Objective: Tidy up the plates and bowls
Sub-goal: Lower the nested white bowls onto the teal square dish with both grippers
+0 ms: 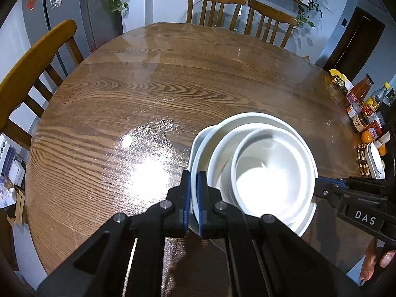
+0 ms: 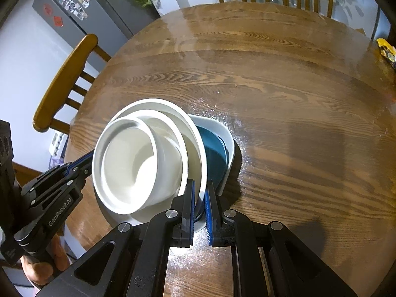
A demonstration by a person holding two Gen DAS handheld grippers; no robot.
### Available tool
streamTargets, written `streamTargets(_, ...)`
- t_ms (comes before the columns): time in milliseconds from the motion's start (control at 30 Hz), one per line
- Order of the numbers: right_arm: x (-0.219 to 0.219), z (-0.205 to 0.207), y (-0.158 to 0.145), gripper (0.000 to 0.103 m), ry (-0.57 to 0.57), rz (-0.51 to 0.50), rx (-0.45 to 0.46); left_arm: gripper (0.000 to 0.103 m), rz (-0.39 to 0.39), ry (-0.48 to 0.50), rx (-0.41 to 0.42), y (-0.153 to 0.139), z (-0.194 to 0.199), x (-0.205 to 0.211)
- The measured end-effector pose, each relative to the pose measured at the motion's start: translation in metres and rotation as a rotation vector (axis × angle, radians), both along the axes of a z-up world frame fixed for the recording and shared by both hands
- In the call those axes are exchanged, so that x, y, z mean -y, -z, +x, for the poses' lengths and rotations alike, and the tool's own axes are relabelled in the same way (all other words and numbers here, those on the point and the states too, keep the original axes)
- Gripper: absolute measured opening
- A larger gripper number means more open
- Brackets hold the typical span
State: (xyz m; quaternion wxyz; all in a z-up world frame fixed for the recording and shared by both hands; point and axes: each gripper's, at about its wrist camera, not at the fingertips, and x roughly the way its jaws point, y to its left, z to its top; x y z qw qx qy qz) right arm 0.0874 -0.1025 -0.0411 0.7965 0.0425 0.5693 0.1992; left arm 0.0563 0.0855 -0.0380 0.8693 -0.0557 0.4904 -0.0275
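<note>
Two grippers, left gripper (image 1: 194, 204) and right gripper (image 2: 200, 216), jaws clamped on opposite rims of stacked bowls (image 1: 262, 170)

Stack of dishes: the white bowls (image 2: 138, 158) cover most of the blue-lined dish (image 2: 215, 156); only a crescent of it shows. Its underside and contact with the table (image 2: 284, 99) are hidden. In the left wrist view the left tool (image 1: 194, 198) blocks the near rim of the outer dish (image 1: 198, 148) (grip depth not readable). Jars (image 1: 363, 116) at the table's right edge: labels too small to read. The chair (image 2: 64, 81) is cut by the frame edge.
</note>
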Motion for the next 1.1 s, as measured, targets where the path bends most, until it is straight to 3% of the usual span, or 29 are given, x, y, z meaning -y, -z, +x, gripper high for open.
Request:
streamTargets(467, 0.005, 0.017, 0.011, 0.011, 0.034, -0.008, -0.060, 0.000, 0.048, 0.027, -0.027, 0.007, 0.017, 0.012)
streamTargets(833, 0.009, 0.038, 0.009, 0.011, 0.077, -0.019, -0.032, 0.001, 0.079, 0.015, 0.001, 0.008, 0.045, 0.020)
streamTargets(1100, 0.017, 0.068, 0.009, 0.011, 0.126, 0.010, -0.042, 0.001, 0.052, -0.005, 0.004, 0.006, 0.073, 0.022)
